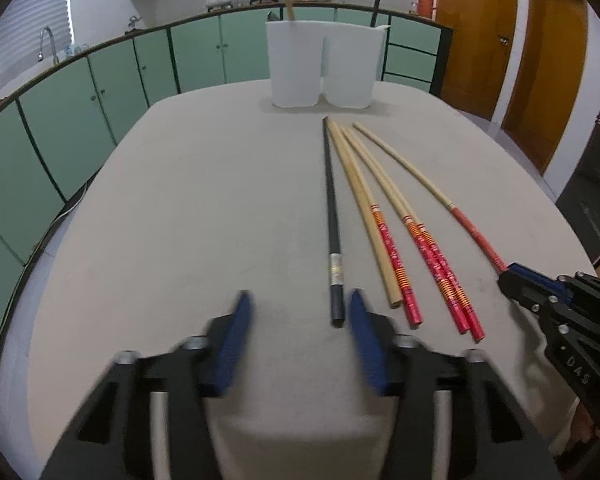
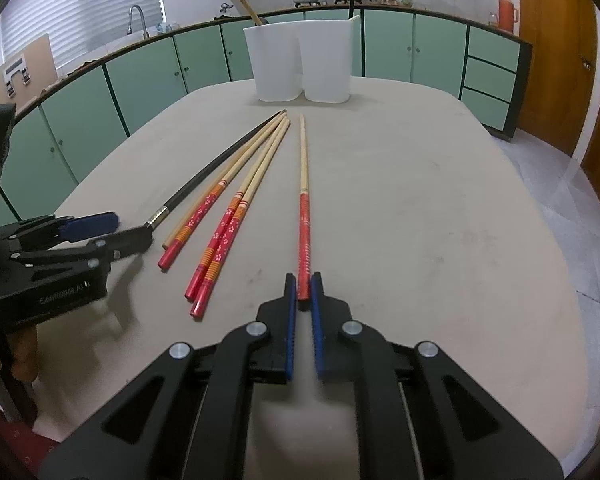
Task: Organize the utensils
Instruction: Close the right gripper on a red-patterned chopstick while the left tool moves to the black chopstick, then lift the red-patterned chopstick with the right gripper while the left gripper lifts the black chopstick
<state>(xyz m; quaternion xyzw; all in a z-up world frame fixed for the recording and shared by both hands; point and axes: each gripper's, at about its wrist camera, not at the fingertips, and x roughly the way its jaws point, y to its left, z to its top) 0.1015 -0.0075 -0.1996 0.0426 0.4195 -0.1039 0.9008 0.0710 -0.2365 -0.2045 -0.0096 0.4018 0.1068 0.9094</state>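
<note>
While flat on table — five chopsticks: one black, four red-handled.

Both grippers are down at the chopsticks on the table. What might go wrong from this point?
1. The right gripper pinches only the red end of the lone chopstick; lifted, the long shaft may droop or swivel.
2. The black chopstick lies between the left gripper's jaws without being pressed, beside one jaw, so they may nudge it instead of gripping.
3. It touches the neighbouring chopsticks at the tips, which may shift.
</note>
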